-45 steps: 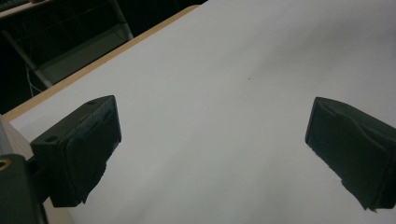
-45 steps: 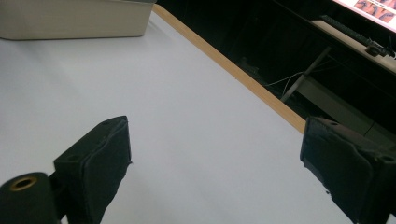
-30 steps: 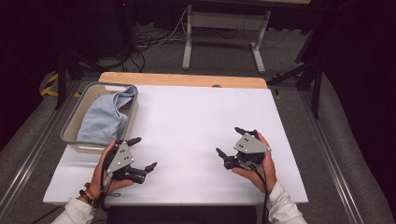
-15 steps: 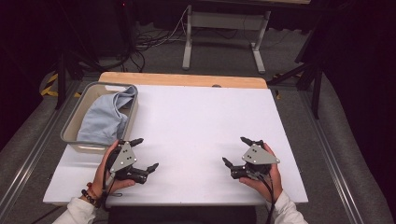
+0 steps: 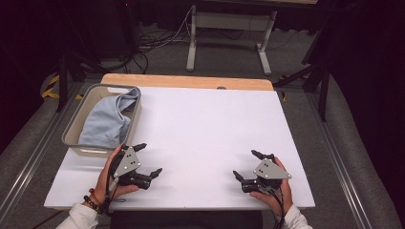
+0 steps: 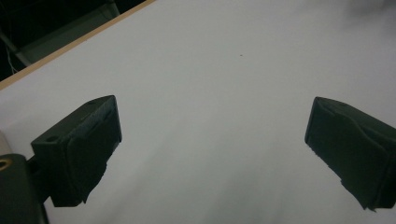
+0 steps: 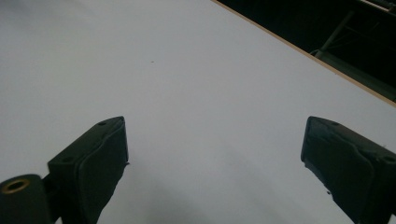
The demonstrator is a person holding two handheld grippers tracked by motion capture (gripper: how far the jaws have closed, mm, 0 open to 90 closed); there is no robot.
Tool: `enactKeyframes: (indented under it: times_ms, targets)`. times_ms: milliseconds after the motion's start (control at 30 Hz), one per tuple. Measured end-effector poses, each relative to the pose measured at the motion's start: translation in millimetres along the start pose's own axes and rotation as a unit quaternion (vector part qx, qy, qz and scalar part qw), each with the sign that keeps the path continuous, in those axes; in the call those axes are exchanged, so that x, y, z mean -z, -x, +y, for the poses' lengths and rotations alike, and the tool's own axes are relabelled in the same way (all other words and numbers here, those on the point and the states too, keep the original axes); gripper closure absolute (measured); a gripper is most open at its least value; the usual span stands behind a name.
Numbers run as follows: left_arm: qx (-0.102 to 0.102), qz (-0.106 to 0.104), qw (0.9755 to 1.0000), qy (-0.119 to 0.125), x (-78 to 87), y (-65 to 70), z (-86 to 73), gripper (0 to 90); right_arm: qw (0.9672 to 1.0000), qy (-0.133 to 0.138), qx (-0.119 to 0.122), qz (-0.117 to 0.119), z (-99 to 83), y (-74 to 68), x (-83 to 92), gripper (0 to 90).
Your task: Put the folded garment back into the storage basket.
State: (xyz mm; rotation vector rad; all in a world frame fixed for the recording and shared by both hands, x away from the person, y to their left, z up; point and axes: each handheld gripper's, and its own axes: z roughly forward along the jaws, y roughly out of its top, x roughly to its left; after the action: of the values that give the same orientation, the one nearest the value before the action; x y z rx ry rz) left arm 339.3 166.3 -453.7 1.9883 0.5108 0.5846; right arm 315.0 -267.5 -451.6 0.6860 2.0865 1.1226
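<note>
Blue cloth (image 5: 107,123): bunched in the grey bin (image 5: 72,129) at the table's (image 5: 210,124) far left.
Left gripper (image 5: 149,160): jaws wide apart, empty (just beside the bin).
Right gripper (image 5: 244,164): jaws spread, holding nothing, near edge.

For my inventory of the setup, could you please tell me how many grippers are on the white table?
2. The left gripper rests near the table's front left, just in front of the grey bin holding blue cloth. The right gripper rests near the front right. Both are open.
</note>
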Motion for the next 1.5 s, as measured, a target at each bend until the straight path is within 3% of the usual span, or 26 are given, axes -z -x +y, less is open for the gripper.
enactKeyframes:
  times_ms: [100,433,867,1133,1500]
  targets:
    - [-0.003,0.0,1.0,-0.003,-0.6,1.1,-0.9,4.6,1.0,0.0,0.007,0.0,0.7,-0.7,-1.4,7.9]
    - [-0.013,-0.003,0.9999,-0.006,0.2,4.0,-1.9,4.6,1.0,0.007,-0.002,-0.001,2.5,0.8,-1.2,8.0]
    - [-0.009,-0.012,0.9999,-0.002,1.1,3.3,-2.4,4.5,0.9996,0.022,-0.013,-0.015,6.7,5.3,2.9,8.1]
    - [-0.004,-0.013,0.9999,-0.003,0.6,3.2,-3.0,4.5,0.9996,0.021,-0.001,-0.021,7.9,4.5,1.8,8.0]
    - [-0.007,-0.008,0.9999,-0.009,0.2,4.3,-4.0,4.4,0.9996,0.023,0.011,-0.011,10.2,0.8,-2.1,8.0]
